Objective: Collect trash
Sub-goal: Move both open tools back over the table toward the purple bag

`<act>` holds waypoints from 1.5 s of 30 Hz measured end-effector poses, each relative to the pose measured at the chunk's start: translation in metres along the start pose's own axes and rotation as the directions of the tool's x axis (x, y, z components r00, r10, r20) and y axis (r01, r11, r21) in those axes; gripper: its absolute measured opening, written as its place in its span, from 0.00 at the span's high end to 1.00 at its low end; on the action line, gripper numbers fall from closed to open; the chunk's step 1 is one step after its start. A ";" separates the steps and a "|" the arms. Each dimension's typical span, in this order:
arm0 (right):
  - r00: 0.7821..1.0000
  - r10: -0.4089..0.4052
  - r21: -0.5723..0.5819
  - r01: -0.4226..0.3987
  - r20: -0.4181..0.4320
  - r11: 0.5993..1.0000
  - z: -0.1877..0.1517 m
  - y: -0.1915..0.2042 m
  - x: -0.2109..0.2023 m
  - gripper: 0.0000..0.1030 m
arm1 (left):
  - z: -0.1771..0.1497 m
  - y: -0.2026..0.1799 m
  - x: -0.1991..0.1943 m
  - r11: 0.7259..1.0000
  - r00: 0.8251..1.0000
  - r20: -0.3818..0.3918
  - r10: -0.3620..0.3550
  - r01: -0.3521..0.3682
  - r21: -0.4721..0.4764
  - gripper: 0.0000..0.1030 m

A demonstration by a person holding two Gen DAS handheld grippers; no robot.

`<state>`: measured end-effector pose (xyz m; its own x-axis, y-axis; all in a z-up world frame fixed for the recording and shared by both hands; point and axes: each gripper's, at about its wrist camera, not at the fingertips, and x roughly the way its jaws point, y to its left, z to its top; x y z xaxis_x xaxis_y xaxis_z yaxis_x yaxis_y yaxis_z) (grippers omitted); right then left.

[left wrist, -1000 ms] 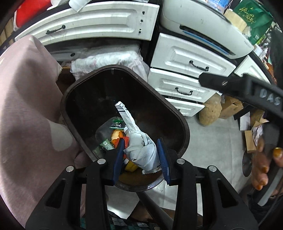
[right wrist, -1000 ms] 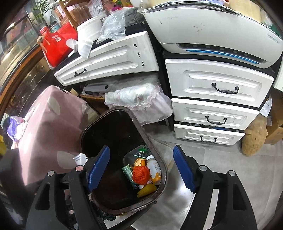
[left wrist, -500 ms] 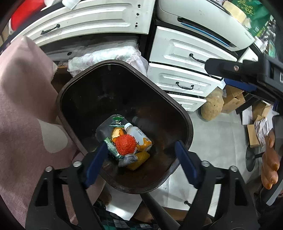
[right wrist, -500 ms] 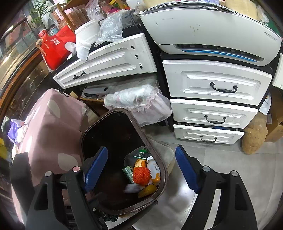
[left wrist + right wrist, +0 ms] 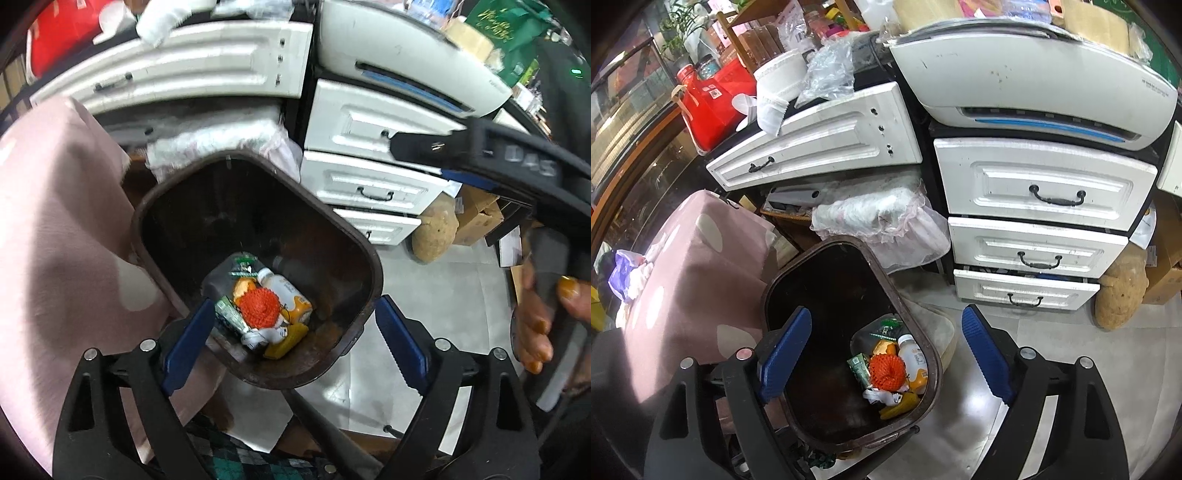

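Note:
A dark brown trash bin [image 5: 177,184] stands open on the floor below both grippers; it also shows in the right wrist view [image 5: 812,258]. At its bottom lie an orange net ball [image 5: 260,307], a small white bottle [image 5: 284,290], a yellow wrapper [image 5: 286,341] and a crumpled white wrapper [image 5: 258,336]; the ball also shows in the right wrist view [image 5: 886,371]. My left gripper [image 5: 293,343] is open and empty above the bin's near rim. My right gripper [image 5: 886,350] is open and empty above the bin.
White drawers [image 5: 1045,192] and a white machine [image 5: 1015,74] stand behind the bin. A pink dotted cloth [image 5: 55,221] covers something at the left. A brown sack [image 5: 1121,295] and cardboard boxes [image 5: 476,218] sit on the grey floor at the right.
My left gripper opened and let go of the white wrapper, which fell into the bin. Then it pulled back a little. The right gripper stayed open and rose slightly.

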<state>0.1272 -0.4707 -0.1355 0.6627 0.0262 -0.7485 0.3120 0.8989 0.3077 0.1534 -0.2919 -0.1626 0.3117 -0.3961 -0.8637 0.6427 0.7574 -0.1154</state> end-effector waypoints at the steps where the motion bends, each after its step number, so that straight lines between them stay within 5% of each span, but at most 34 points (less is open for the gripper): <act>1: 1.000 0.003 -0.002 -0.003 0.004 1.000 0.000 0.002 -0.001 0.16 | -0.002 0.000 -0.007 1.000 1.000 0.014 0.001 -0.001 0.002 0.14; 14: 0.995 0.101 -0.160 -0.100 -0.003 0.982 0.000 0.076 -0.009 0.15 | -0.015 0.026 -0.101 0.999 0.983 0.183 0.002 0.006 -0.043 0.10; 22: 0.981 0.193 -0.269 -0.192 -0.023 0.944 0.005 0.138 -0.010 0.14 | -0.031 0.082 -0.149 0.987 0.952 0.279 0.125 -0.090 -0.136 0.09; 28: 0.954 0.288 -0.363 -0.297 -0.082 0.883 0.002 0.205 -0.001 0.14 | -0.050 0.163 -0.176 0.937 0.922 0.267 0.280 -0.201 -0.286 0.09; 35: 0.919 0.351 -0.456 -0.395 -0.181 0.798 -0.004 0.283 0.019 0.14 | -0.073 0.276 -0.212 0.830 0.851 0.258 0.458 -0.305 -0.466 0.09; 41: 0.897 0.368 -0.545 -0.441 -0.243 0.713 -0.010 0.355 0.041 0.14 | -0.078 0.373 -0.231 0.761 0.807 0.233 0.542 -0.355 -0.543 0.09; 45: 0.882 0.381 -0.617 -0.467 -0.277 0.634 -0.012 0.408 0.058 0.14 | -0.068 0.430 -0.234 0.746 0.795 0.232 0.561 -0.364 -0.557 0.09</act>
<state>0.2846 -0.0975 -0.0600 0.5148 0.4866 -0.7058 -0.5317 0.8271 0.1824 0.3090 0.1621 -0.0435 0.7705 -0.0103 -0.6373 -0.0236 0.9987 -0.0446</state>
